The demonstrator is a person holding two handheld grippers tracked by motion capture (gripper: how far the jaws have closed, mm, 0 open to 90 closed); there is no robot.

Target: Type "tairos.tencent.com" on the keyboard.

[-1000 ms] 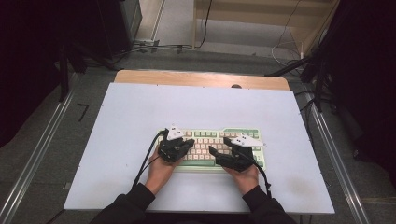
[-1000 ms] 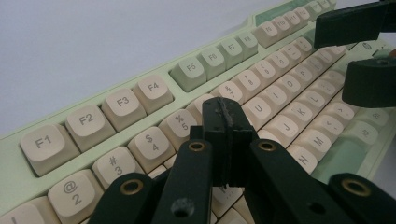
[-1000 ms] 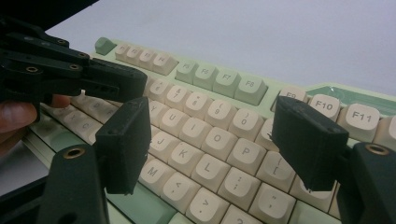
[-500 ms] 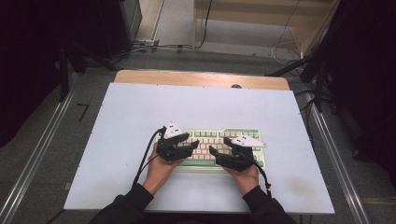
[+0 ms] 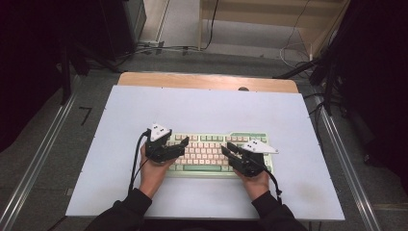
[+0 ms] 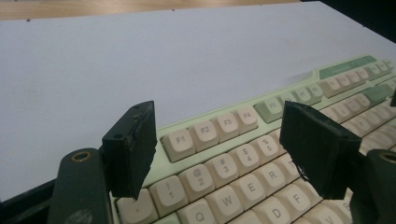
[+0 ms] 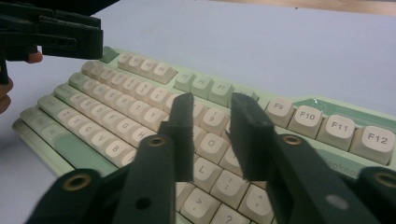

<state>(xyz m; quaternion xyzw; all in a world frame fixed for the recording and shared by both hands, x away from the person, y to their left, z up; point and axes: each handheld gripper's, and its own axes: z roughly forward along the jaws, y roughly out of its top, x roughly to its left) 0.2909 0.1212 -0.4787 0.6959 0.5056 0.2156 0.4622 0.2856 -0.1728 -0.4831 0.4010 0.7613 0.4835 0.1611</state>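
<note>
Keyboard (image 5: pixel 211 151) flat mid-table, left gripper (image 5: pixel 180 146) just opening wide and empty over the number row, right gripper (image 5: pixel 226 149) just narrowing over the letters, pinching nothing, apparently lining up a keypress.

Matt plastic keyboard (image 5: pixel 211 151) on smooth matt white table (image 5: pixel 202 108), wooden edge

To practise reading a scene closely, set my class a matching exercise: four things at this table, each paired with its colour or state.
1. left claw
2. right claw
3. keyboard
4. table

a. white top, wooden far edge
b. jaws wide apart, nothing between them
c. green case, cream keys
d. jaws near together over the keys, nothing gripped

Pairs: 1-b, 2-d, 3-c, 4-a
</note>
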